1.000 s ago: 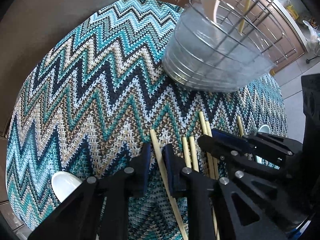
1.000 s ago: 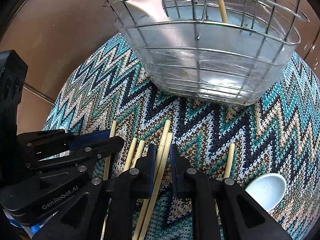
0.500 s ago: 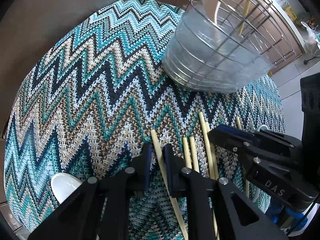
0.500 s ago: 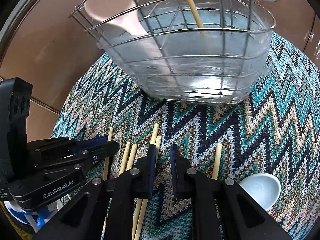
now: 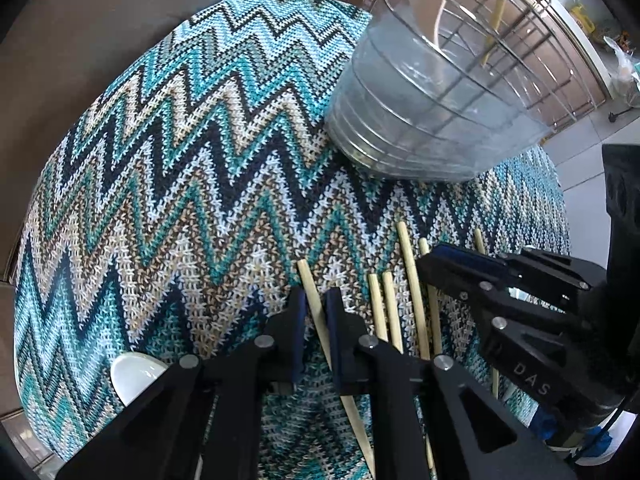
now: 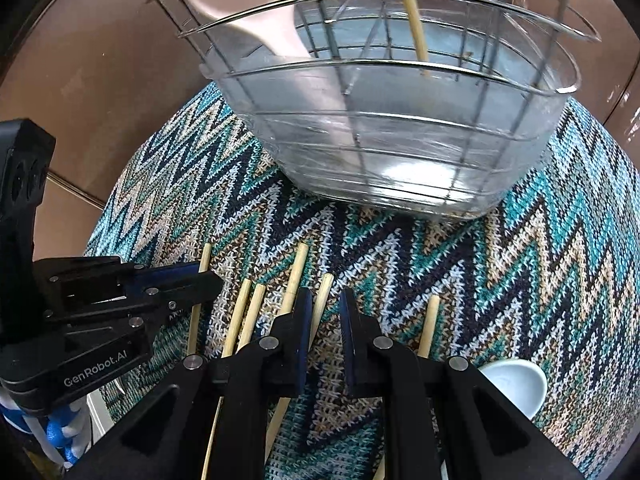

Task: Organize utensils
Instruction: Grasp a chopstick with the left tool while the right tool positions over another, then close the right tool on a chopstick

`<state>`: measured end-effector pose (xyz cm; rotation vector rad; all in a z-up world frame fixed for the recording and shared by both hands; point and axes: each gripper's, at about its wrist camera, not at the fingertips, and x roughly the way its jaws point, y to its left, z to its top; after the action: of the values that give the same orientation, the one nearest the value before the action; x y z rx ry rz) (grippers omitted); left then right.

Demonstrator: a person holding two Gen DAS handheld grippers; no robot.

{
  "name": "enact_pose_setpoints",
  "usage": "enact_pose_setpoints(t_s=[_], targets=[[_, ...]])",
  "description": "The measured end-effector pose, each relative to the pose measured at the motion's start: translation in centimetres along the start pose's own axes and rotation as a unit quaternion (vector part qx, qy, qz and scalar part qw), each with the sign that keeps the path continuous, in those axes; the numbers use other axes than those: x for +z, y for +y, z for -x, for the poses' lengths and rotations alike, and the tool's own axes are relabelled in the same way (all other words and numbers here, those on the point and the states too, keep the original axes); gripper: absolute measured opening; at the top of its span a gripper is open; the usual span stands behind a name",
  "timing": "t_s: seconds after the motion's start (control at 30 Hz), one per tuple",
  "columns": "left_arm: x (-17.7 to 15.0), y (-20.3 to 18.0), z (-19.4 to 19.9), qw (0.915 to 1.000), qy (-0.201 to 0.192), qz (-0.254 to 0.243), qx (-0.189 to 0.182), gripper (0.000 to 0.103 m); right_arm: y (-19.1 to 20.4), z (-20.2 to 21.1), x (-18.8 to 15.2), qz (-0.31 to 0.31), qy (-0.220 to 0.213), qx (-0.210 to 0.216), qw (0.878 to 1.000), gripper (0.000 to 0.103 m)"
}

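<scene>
Several wooden chopsticks [image 5: 386,308] lie side by side on a zigzag knitted mat [image 5: 180,180]. My left gripper [image 5: 316,304] points steeply down; its jaws are closing, pads tight against the leftmost chopstick [image 5: 310,284]. In the right wrist view the left gripper [image 6: 208,278] sits over that same stick. My right gripper [image 6: 326,304] is shut to a narrow slit with only mat in it; one chopstick [image 6: 322,292] passes beside its left finger. A wire basket [image 6: 400,152] behind holds a pink spoon [image 6: 248,20] and one upright chopstick [image 6: 412,28].
A white spoon [image 5: 132,372] lies at the mat's near left edge, and a white spoon bowl [image 6: 516,384] sits near the right gripper. One chopstick [image 6: 428,328] lies apart on the right. Brown tabletop [image 5: 80,40] surrounds the mat; tiled floor [image 5: 580,184] shows beyond.
The left jaws have narrowed around the leftmost chopstick. The right gripper has shifted slightly, so the sticks once between its fingers now lie by its left finger.
</scene>
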<state>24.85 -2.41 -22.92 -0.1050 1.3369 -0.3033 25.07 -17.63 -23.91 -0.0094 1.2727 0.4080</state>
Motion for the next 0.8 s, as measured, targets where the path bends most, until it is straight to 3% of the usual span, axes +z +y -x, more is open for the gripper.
enact_pose_setpoints(t_s=[0.3,0.53,0.8], targets=[[1.6,-0.6,-0.6,1.0000,0.006,0.002,0.002,0.009,1.0,-1.2,0.9,0.008,0.004,0.007,1.000,0.010],[0.7,-0.5,0.1,0.9998,-0.016,0.007,0.003,0.005,-1.2,1.4,-0.4,-0.007,-0.011,0.033,0.999,0.008],[-0.3,0.4,3.1,0.9983,-0.058,0.005,-0.005,0.005,-1.6,6.4,-2.3,-0.005,-0.058,0.051,0.997,0.008]])
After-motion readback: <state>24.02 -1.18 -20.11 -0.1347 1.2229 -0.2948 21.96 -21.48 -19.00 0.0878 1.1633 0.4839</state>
